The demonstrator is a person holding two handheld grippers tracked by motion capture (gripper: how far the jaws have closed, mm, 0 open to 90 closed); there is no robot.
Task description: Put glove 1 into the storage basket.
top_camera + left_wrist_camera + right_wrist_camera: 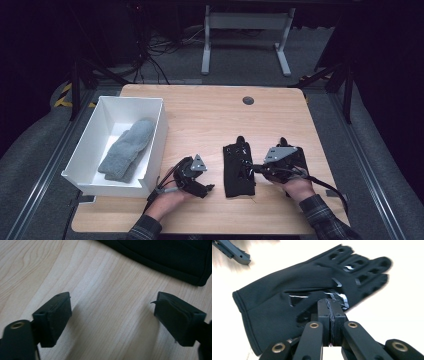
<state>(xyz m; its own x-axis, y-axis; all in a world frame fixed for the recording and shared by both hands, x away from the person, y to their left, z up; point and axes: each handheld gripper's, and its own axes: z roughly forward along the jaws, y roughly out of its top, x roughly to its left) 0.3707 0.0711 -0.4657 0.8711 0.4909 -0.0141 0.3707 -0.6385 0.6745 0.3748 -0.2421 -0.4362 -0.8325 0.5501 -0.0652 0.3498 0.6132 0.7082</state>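
Your right gripper (pixel 329 305), jaws pressed together, pinches the black glove (pixel 238 170). Your left gripper (pixel 196 181), jaws spread and empty, waits at the glove's 9 o'clock. Next, likely close it on the cuff and carry the glove to the white box (pixel 159 131).

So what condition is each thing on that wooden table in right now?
Black fabric glove: lying flat on the table, pinched at one edge by the right gripper.
Grey knitted mitten: lying inside the box.
White open box: upright, no lid.
Left gripper: jaws open, nothing between them.
Right gripper: jaws shut on the glove's fabric.
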